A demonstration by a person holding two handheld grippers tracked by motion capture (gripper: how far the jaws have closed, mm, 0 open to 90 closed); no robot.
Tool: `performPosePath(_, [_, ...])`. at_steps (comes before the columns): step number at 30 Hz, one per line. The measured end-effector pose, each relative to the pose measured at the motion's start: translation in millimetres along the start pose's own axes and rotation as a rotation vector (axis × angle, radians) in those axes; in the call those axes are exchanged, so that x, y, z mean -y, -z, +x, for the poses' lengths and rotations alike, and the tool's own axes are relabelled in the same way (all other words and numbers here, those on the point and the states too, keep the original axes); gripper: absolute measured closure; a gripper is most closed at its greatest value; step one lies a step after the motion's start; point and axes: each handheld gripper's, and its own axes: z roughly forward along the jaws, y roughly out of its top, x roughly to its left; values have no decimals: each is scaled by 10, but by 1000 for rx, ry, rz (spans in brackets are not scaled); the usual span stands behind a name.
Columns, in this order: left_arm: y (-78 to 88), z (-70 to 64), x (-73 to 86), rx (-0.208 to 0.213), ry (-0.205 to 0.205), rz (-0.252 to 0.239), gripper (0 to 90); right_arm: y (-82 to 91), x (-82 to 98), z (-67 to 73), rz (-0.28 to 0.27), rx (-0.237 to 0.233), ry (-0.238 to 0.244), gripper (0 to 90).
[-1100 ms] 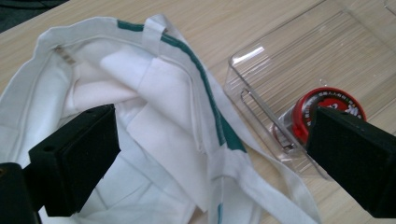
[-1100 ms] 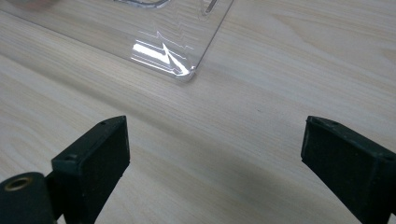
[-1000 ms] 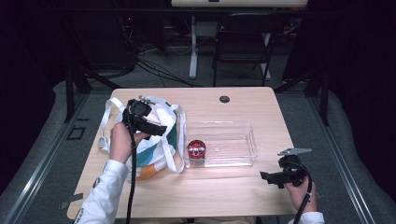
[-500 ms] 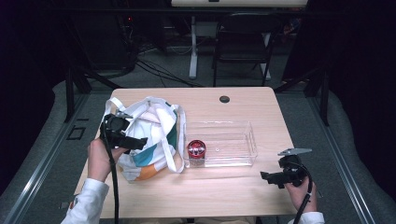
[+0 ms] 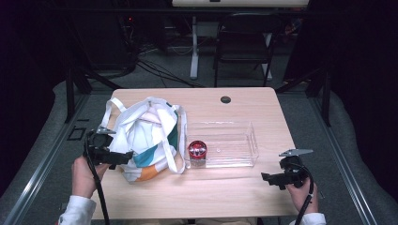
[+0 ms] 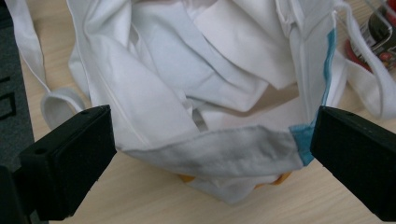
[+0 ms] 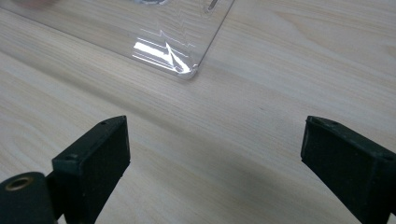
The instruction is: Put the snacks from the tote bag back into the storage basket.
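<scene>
A white tote bag (image 5: 145, 136) with teal and orange patches lies slumped on the left of the wooden table (image 5: 225, 197), its mouth open. My left gripper (image 5: 123, 158) is at the bag's near left side, open; its jaws have just been opening. In the left gripper view the bag's rim (image 6: 210, 151) lies between the wide-apart jaws of the left gripper (image 6: 212, 158) with no pad pressing on it. A red-lidded jar (image 5: 197, 150) stands in the left end of a clear plastic tray (image 5: 234, 126). My right gripper (image 5: 268, 178) rests open near the front right, holding nothing.
In the right gripper view, the tray's corner (image 7: 177, 46) lies ahead of the open right gripper (image 7: 215, 158) over bare wood (image 7: 280, 93). A black grommet hole (image 5: 225, 99) sits at the table's far edge. A chair (image 5: 244, 42) and floor cables stand beyond.
My left gripper has moved from over the bag to the left and down, toward the table's near left edge. The right gripper has kept still.
</scene>
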Motion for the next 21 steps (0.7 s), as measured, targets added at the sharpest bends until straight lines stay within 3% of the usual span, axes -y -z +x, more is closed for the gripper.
performPosePath(7, [-57,-6,195,-4,-7,28,1,4,2,-1,5,-1,7,77])
performPosePath(13, [-155,-6,385,23,-17,52,1,-9,7,-11,-7,-21,-2,78])
performPosePath(17, [-266,50,445,54,0,90,1,-23,8,4,-4,-28,0,79])
performPosePath(21, [-331,83,461,39,10,111,1,-37,9,14,-8,-35,3,79])
